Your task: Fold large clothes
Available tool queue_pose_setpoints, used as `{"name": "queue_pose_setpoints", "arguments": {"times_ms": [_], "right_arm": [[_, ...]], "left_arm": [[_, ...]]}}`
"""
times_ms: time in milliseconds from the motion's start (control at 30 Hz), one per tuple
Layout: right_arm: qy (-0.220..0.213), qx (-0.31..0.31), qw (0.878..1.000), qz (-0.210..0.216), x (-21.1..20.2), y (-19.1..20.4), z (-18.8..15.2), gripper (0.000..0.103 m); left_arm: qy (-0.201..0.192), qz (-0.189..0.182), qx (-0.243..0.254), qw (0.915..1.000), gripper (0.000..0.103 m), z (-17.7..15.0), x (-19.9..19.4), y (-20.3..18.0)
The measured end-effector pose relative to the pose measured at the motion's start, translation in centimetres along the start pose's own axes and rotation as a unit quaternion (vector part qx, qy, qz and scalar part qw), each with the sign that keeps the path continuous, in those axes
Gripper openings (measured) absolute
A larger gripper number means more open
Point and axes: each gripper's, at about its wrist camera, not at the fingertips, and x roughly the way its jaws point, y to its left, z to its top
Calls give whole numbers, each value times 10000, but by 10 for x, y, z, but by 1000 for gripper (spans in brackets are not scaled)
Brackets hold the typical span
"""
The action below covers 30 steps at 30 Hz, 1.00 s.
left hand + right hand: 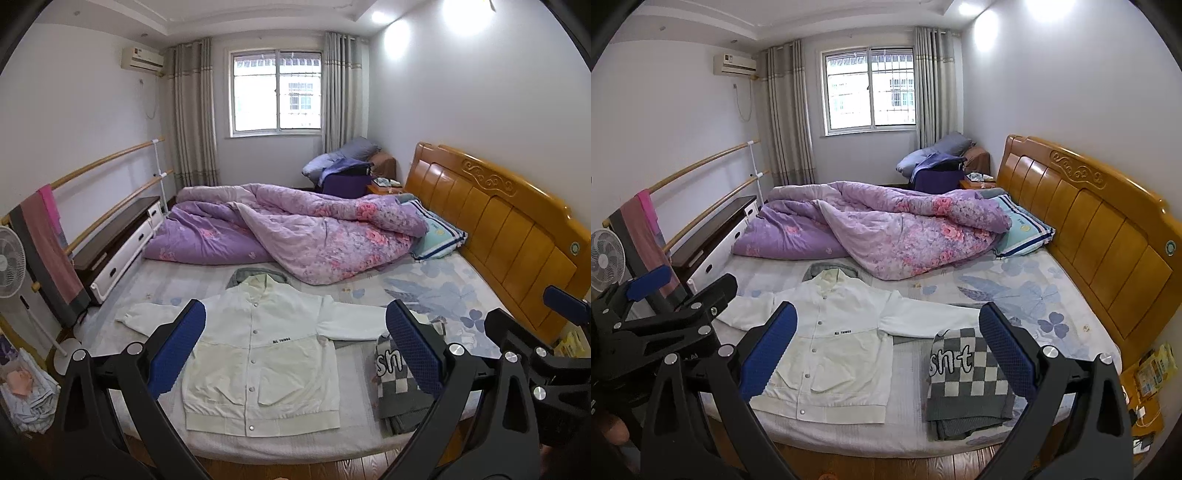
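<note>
jackets: 1, white point(258, 354), spread flat on bed point(424, 280), ahead of both grippers
folded sweaters: 1, checkered point(967, 376), right of jacket
left gripper point(295, 347): wide open, empty
right gripper point(888, 349): wide open, empty

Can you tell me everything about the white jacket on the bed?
The white snap-button jacket lies flat and face up on the pale floral bedsheet, near the bed's front edge. It looks like thin, smooth fabric. Both sleeves are spread out sideways. It is snapped shut down the middle with silver snaps, has a ribbed hem, and small black letters on the chest read "ALL THINGS". A grey hood lining shows behind the collar. Its right sleeve tip reaches the folded grey checkered sweater. No gripper touches it.
</note>
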Motion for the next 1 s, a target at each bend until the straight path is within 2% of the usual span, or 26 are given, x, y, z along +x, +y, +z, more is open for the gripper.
{"name": "queue_pose_setpoints", "arguments": {"times_ms": [333,1000], "right_arm": [[-203,-185,9996,-113,-19,-4,4,95],[-250,-327,9991,-102,-24,-9,5,95]], "left_arm": [[-174,228,79,9996,98,8,-22,-11],[-256,261,51,9993,98,13,-26,-22]]}}
